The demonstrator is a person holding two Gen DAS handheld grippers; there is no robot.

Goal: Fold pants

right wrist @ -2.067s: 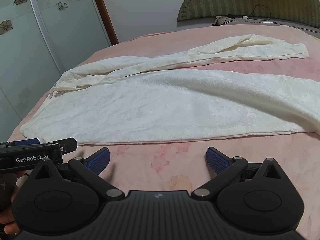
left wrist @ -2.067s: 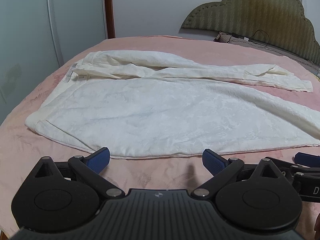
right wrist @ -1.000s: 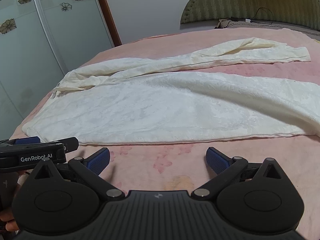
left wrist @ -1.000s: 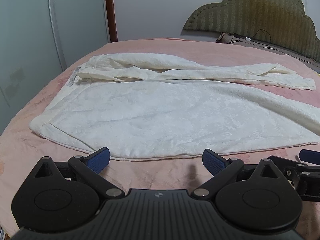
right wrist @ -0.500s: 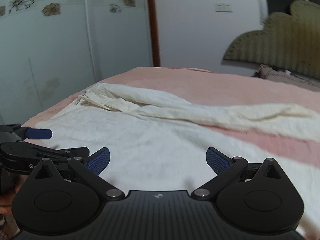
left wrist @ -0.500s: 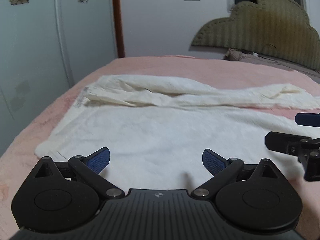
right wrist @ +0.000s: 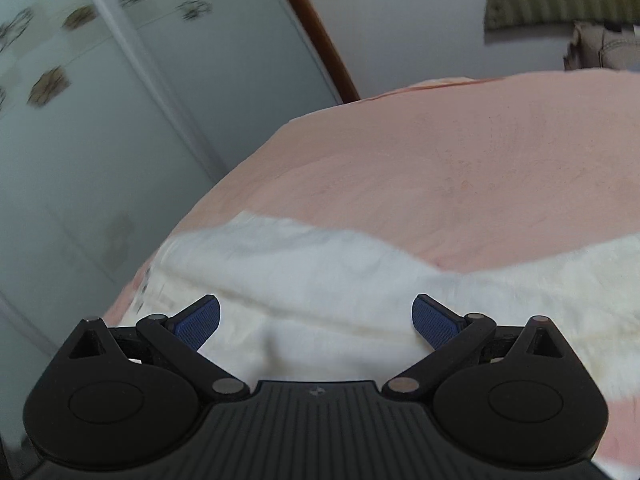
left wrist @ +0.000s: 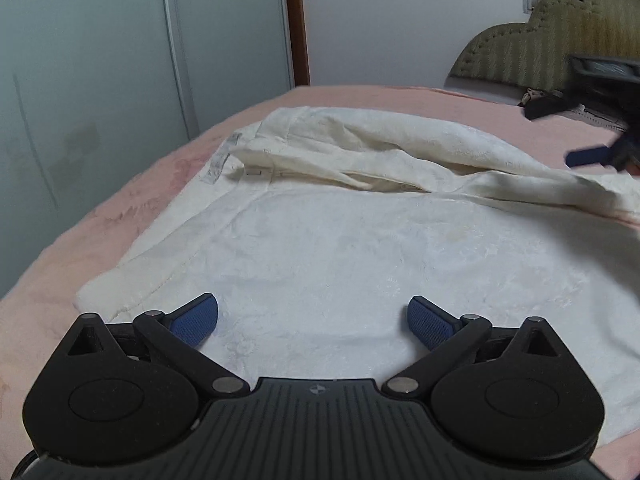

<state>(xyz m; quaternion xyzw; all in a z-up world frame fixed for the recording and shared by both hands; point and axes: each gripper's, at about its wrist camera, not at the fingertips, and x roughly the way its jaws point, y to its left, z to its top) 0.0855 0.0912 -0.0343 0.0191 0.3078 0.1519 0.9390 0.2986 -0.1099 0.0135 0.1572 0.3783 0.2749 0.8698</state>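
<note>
White pants [left wrist: 360,240] lie spread on the pink bed [left wrist: 100,220], waistband to the left, the far leg bunched along the back. My left gripper [left wrist: 312,320] is open and empty, low over the near leg by the waist end. My right gripper [right wrist: 316,318] is open and empty over the bunched far fabric [right wrist: 340,280]. It also shows in the left wrist view [left wrist: 596,120], raised at the upper right over the far leg.
Pale sliding wardrobe doors [left wrist: 120,60] stand left of the bed. A brown door frame [left wrist: 298,20] and white wall are behind. An olive padded headboard [left wrist: 540,52] is at the far right, with a pillow [right wrist: 600,52] below it.
Both grippers have moved forward from the near bed edge over the pants. The right gripper has gone farther, across to the far leg. Both stay open.
</note>
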